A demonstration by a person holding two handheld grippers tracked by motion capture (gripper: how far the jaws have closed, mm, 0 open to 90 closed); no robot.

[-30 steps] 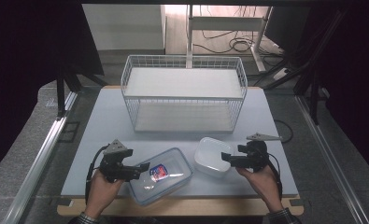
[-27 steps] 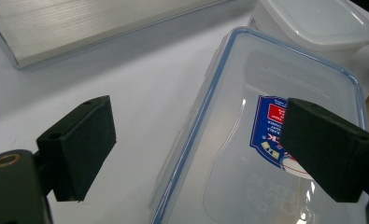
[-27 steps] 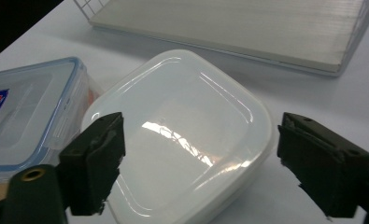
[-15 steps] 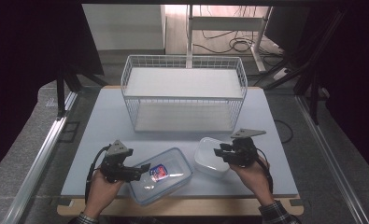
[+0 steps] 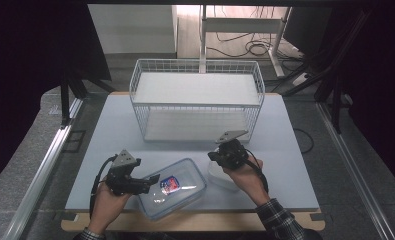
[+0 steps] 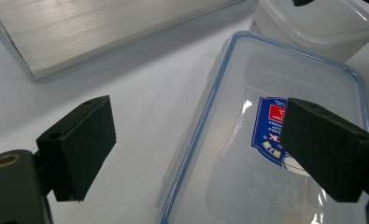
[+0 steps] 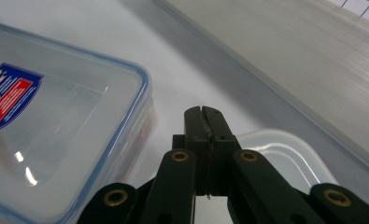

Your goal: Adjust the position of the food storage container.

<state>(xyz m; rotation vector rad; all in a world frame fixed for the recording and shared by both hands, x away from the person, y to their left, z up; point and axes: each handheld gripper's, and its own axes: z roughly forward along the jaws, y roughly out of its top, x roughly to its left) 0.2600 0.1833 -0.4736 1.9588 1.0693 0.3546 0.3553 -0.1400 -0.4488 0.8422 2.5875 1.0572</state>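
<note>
Now, taking each view in turn:

High view, left side: the left gripper rests at the near-left corner of the clear lidded box, jaws spread wide over the box's edge. The box lies on the grey table, its long axis slanting from near-left to far-right.

High view, right side: the right gripper sits over the far rim of the small white container, which stands just right of the clear box, touching or nearly so. Its jaws have just been closing; whether they pinch the rim cannot be told from above. A wire basket stands well beyond both.

Left gripper view: one pad hangs over bare table, the other over the blue label, so the lid's blue edge lies between them, not yet pressed. The white container sits beyond the box.

Right gripper view: the jaws meet tip to tip, with nothing plainly between them; the white container's rim lies directly under and past them, the clear box to their left.

Judged next move: the right hand is nearer the white container, and needs its jaws reopened to grasp the rim.
</note>
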